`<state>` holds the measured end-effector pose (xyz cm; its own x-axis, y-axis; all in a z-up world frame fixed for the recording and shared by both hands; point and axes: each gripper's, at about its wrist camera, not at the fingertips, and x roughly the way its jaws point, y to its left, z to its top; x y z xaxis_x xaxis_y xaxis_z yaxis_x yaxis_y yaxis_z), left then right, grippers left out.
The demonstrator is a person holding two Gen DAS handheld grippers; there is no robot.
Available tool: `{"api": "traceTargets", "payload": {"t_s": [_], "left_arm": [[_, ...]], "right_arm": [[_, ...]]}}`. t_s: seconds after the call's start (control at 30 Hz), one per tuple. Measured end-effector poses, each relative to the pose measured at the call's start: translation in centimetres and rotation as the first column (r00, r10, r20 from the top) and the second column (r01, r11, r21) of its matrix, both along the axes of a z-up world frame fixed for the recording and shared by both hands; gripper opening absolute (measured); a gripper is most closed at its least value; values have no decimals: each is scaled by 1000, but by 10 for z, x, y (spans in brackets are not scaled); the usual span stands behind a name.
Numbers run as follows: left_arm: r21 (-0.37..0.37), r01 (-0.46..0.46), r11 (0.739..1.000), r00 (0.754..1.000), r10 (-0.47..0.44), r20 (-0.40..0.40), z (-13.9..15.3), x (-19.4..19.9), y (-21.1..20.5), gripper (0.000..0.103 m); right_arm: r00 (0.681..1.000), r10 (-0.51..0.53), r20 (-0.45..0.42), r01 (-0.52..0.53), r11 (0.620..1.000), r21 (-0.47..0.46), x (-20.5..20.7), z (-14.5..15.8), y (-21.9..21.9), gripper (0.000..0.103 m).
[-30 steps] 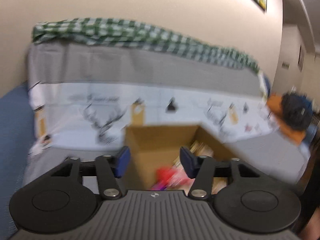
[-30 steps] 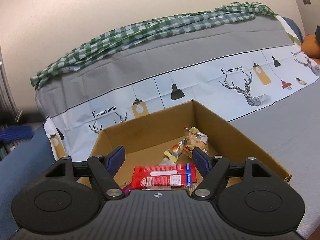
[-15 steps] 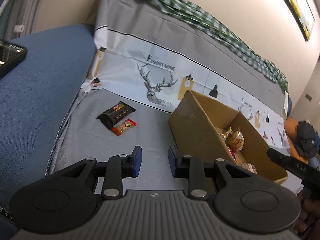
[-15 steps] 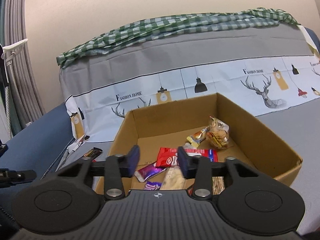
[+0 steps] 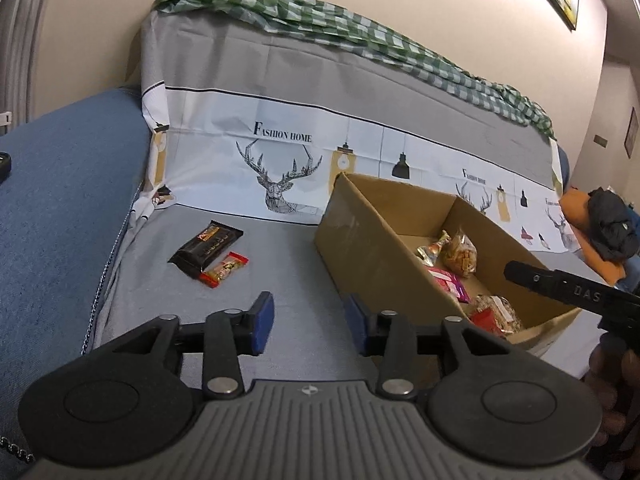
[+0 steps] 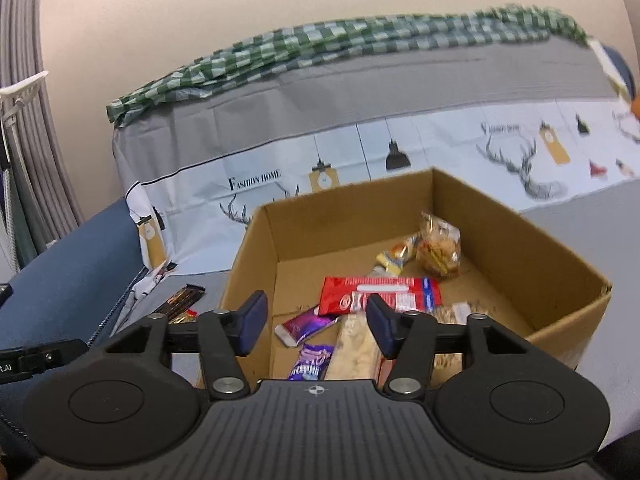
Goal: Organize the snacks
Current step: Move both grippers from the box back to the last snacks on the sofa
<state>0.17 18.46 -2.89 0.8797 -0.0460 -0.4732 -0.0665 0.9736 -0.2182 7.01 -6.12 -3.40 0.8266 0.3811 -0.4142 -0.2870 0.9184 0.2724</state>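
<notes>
snacks fill the cardboard box (image 6: pixel 560 256) while two, a black packet (image 5: pixel 206 248) and red packet (image 5: pixel 224 269), lie left on the sofa cover, so both the left claw (image 5: pixel 308 324) and right claw (image 6: pixel 316 322) are opening, empty.

Two snack packets (image 5: pixel 208 256) lie left of the box (image 5: pixel 360 248).

The left gripper (image 5: pixel 308 328) points slightly downward, its jaws opening with nothing between them. The right gripper (image 6: pixel 314 326) is tilted the same way, to its right, jaws also opening and gripping nothing.
</notes>
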Motion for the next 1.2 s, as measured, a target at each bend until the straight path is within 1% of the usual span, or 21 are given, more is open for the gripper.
{"api": "traceTargets", "payload": {"t_s": [0.03,0.07,0.1,0.13,0.17,0.2,0.33,0.43,0.47,0.6,0.73,0.8,0.9,0.97,1.0,1.03,1.07,1.1,1.13,1.17,1.2], "left_arm": [[-6,-4,1000,1000,4,5,-1,2,0,54],[-6,-11,1000,1000,11,10,-1,3,0,62],[-3,-18,1000,1000,18,14,-1,5,0,70],[1,-24,1000,1000,24,17,-3,8,-1,74],[2,-26,1000,1000,26,15,-4,11,-2,84],[3,-27,1000,1000,27,5,-7,16,-3,90],[5,-33,999,999,33,-5,-16,28,-10,90],[-43,-36,998,999,36,13,-23,35,-8,91],[-58,-47,997,999,47,15,-25,37,-6,92],[-101,-122,987,992,122,-8,-31,47,6,93],[-103,-218,970,976,219,-10,-32,49,19,93],[-106,-256,961,967,256,-18,-34,50,25,93],[-120,-291,949,957,290,-29,-37,51,34,93],[-111,-321,941,947,319,-31,-39,52,39,93],[-105,-339,935,941,338,-32,-39,51,42,89],[-105,-354,929,935,352,-32,-40,51,45,85],[-116,-367,923,930,365,-37,-41,50,49,74],[-130,-375,918,927,373,-42,-41,50,54,58],[-138,-386,912,922,383,-48,-42,50,58,47],[-141,-397,907,918,394,-51,-42,49,60,18],[-144,-408,902,913,405,-51,-42,47,63,5]], "right_arm": [[1000,-5,17,5,1000,-7,-2,1,2,63],[1000,-5,28,6,1000,-10,-2,3,3,67],[999,-3,41,4,1000,-14,-3,4,4,69],[999,-4,49,4,1000,-14,-3,5,5,71],[998,-1,58,2,1000,-14,-3,6,5,72],[998,9,63,-8,1000,-17,-2,7,6,73],[997,47,59,-44,998,-47,3,11,12,74],[995,65,70,-61,996,-60,6,20,18,74],[995,71,76,-67,996,-62,7,23,21,74],[992,103,71,-100,994,-50,17,40,34,75],[990,137,35,-136,990,-36,35,53,59,74],[988,154,3,-153,988,-29,46,57,77,74],[984,176,-42,-176,984,-4,61,55,106,68],[978,194,-75,-193,981,11,70,49,126,58],[972,216,-98,-215,976,22,75,45,139,54],[965,236,-114,-234,972,30,78,41,148,48],[957,258,-133,-256,966,34,82,36,161,42],[950,274,-152,-273,962,25,86,30,175,41],[944,281,-171,-284,959,9,90,24,187,41],[936,292,-199,-299,954,-10,96,18,201,41],[928,297,-223,-310,951,-22,101,13,212,42]]}}
